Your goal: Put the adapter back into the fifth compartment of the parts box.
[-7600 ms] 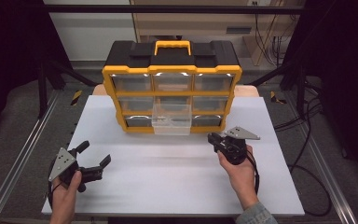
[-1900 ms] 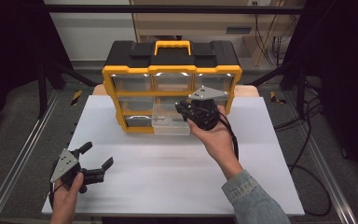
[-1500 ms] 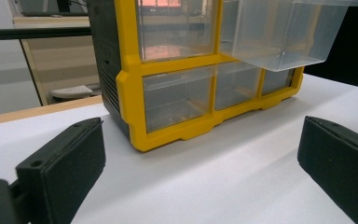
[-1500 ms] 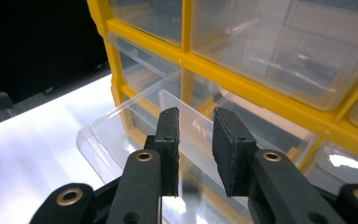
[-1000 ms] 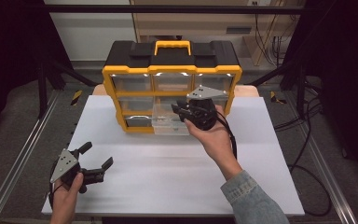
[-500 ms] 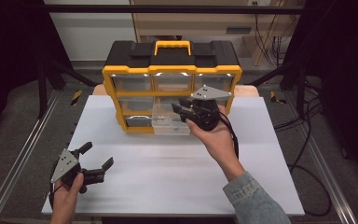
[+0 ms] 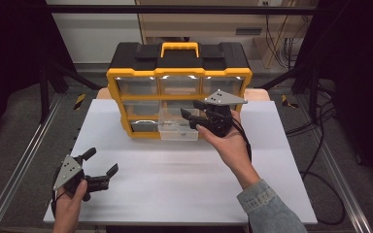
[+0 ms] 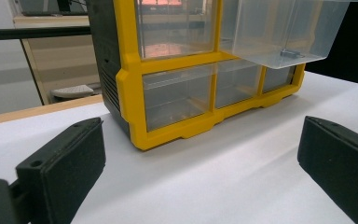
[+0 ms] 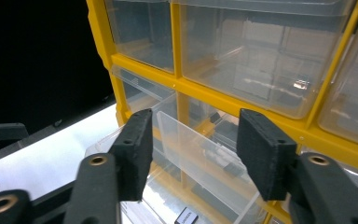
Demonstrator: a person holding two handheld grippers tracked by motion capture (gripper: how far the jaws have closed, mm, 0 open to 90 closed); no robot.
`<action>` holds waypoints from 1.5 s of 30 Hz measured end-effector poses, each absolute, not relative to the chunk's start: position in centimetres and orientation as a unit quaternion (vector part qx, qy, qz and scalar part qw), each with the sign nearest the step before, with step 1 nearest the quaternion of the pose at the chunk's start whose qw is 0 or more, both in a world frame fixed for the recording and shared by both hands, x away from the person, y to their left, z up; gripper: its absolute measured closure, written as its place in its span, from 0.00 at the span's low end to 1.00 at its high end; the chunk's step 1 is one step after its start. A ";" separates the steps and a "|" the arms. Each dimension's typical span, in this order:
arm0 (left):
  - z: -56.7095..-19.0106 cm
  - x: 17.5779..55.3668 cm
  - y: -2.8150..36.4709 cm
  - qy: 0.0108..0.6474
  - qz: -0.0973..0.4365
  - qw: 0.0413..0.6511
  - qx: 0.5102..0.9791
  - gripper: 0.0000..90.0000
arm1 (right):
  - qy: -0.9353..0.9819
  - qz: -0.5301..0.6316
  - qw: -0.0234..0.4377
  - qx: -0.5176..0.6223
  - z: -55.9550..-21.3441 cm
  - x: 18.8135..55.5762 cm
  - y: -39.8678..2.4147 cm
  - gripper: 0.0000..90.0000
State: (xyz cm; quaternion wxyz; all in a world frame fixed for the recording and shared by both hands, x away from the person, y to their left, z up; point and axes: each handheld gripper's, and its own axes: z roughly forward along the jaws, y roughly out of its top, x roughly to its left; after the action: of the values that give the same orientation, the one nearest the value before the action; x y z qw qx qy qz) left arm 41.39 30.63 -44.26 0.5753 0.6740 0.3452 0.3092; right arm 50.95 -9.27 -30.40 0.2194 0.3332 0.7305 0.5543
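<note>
A yellow and black organizer (image 7: 179, 73) (image 8: 130, 88) (image 9: 186, 84) with clear drawers stands at the back of the white table (image 7: 184, 179). Its bottom middle drawer (image 7: 177, 130) (image 8: 279, 28) (image 9: 200, 158) is pulled out. My right gripper (image 7: 190, 112) (image 9: 193, 135) hovers just over that drawer's right part. Its jaws have just been opening and stand apart, with nothing pressed between the pads. A small dark piece (image 9: 186, 216) lies in the drawer below them. My left gripper (image 7: 102, 161) (image 8: 196, 158) is open and low at the table's front left, pointing at the organizer.
Metal rails (image 7: 19, 165) run along both sides of the table. The right forearm in a denim sleeve (image 7: 267, 208) crosses the front right of the table. Bare white tabletop lies between the two grippers.
Over the last second the right gripper's jaws have spread apart above the pulled-out drawer. The left hand and its gripper have stayed put.
</note>
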 end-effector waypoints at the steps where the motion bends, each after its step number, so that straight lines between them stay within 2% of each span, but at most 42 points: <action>1: -44.2 41.4 30.6 0.345 0.309 0.576 0.673 0.01 | 0.728 0.556 0.222 0.334 -30.4 50.9 -9.3 0.48; 6: -44.2 41.4 30.6 0.346 0.308 0.576 0.673 0.01 | 0.718 0.562 0.234 0.339 -30.4 50.9 -9.4 0.34; 22: -44.3 41.5 30.7 0.348 0.307 0.576 0.673 0.01 | 0.699 0.574 0.246 0.349 -30.0 50.7 -10.3 0.07; 45: -44.3 41.4 30.7 0.349 0.308 0.574 0.674 0.01 | 0.678 0.586 0.271 0.352 -29.3 49.6 -13.8 0.04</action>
State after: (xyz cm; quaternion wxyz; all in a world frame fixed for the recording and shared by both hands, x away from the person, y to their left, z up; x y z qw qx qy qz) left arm 41.43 30.67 -44.32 0.5739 0.6739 0.3486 0.3082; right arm 49.62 -13.84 -29.26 0.2711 0.3522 0.6778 0.5857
